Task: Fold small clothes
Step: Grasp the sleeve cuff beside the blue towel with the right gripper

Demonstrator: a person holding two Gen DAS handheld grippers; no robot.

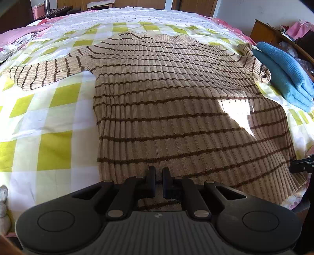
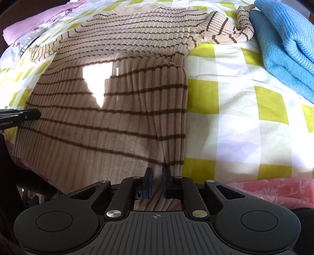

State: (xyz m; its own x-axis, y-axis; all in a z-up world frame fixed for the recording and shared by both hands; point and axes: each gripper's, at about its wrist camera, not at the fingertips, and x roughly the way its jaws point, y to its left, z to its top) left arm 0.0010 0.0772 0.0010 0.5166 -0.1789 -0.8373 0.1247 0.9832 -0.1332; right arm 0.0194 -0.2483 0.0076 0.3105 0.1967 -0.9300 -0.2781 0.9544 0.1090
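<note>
Beside striped sweater [image 1: 176,102], blue folded knit [image 1: 282,72], possibly touching

Sunlit checked bedspread [image 1: 55,149], wooden cabinets [image 1: 196,5] behind.

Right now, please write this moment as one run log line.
striped sweater: flat on bed, unfolded | left claw: nearly closed at hem | right claw: same | blue towel: folded beside

A beige ribbed sweater [image 1: 176,94] is crossed by thin dark brown stripes. The bedsheet [image 1: 55,121] beneath is checked in yellow-green, white and cream. Solid blue is seen on the folded knit [image 1: 282,74] at the right, pink floral on the bedding edge [image 2: 274,190]. Both tools are black.
</note>
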